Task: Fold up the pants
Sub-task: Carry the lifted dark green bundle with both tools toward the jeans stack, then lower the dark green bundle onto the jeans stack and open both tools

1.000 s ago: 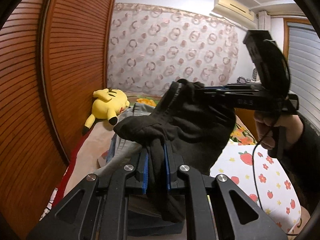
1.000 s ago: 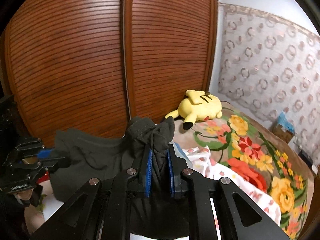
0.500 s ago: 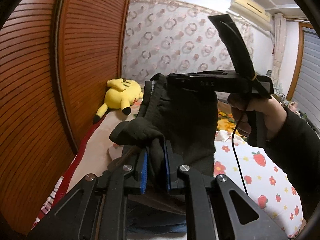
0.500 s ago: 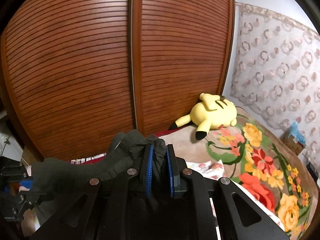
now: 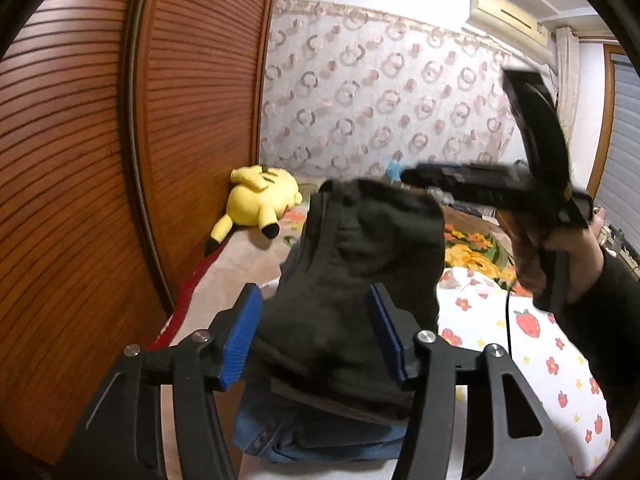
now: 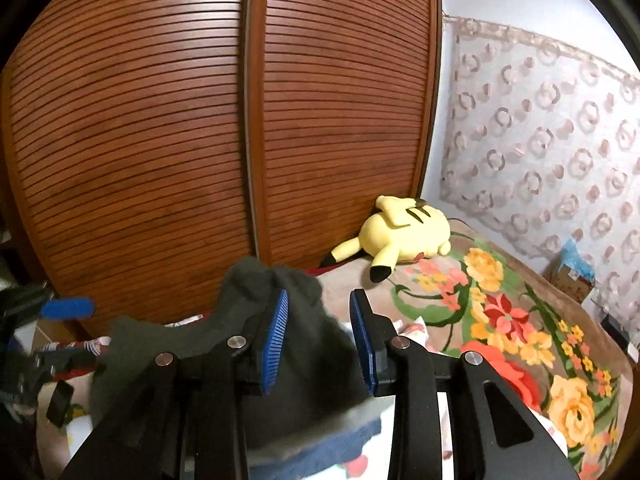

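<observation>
Both our grippers — left [image 5: 316, 336], right [image 6: 318, 332] — have just been opening, jaws apart; the dark pants [image 5: 360, 280] sit between them, seemingly loose, atop folded jeans [image 5: 312, 436].

There are 2 grippers, the left gripper [image 5: 316, 340] at 6 o'clock in its own view and the right gripper [image 6: 318, 336] at 6 o'clock in its own, each with 2 blue pads. Between them is 1 pair of dark pants [image 5: 360, 280], on top of 1 folded pair of blue jeans [image 5: 304, 436] at 6 o'clock. Also in view are 1 yellow plush toy [image 6: 404, 232] at 3 o'clock, 2 slatted wooden doors [image 6: 160, 140] at 11 o'clock, 1 air conditioner [image 5: 508, 14] at 1 o'clock and 1 hand [image 5: 560, 252] at 3 o'clock.
</observation>
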Demonstrator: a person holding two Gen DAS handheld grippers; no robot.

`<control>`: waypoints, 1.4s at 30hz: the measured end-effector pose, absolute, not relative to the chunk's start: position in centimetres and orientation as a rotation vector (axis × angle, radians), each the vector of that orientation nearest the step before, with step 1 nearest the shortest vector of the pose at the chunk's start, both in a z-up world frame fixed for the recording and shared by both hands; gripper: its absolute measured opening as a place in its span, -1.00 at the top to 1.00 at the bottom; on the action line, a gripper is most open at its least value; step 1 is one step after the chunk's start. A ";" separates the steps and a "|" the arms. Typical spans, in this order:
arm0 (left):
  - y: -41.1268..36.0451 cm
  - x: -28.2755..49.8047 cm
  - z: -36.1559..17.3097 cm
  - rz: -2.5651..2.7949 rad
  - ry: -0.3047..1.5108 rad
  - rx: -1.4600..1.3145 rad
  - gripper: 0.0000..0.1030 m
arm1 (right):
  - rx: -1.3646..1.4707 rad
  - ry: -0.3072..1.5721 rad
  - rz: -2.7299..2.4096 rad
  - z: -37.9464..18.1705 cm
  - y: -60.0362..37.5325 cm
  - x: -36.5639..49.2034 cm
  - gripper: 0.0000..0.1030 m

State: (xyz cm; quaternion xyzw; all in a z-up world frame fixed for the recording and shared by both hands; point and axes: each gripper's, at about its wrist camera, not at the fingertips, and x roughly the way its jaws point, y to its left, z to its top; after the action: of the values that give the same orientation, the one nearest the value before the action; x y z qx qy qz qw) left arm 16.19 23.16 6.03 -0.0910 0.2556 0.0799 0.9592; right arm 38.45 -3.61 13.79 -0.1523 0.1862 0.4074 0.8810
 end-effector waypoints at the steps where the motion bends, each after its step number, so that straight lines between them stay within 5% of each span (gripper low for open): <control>1: 23.0 16.3 6.3 0.159 0.509 -0.182 -0.10 | -0.311 0.392 0.859 13.6 -3.9 37.9 0.35; 26: 22.0 21.2 0.1 0.131 0.692 -0.157 -0.10 | -0.218 0.552 0.832 9.1 -3.7 44.0 0.32; 40: 21.4 18.9 2.2 0.123 0.655 -0.133 -0.11 | -0.177 0.493 0.756 10.4 -6.1 37.4 0.23; 42: 21.1 18.4 2.5 0.119 0.642 -0.127 -0.42 | -0.168 0.488 0.756 10.5 -6.7 36.3 0.23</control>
State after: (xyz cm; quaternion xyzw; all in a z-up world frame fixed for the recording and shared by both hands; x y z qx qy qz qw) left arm 18.40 21.07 2.49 -0.0622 0.3153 0.0584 0.9452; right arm 36.25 -6.72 10.53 -0.0809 0.2358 0.3651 0.8970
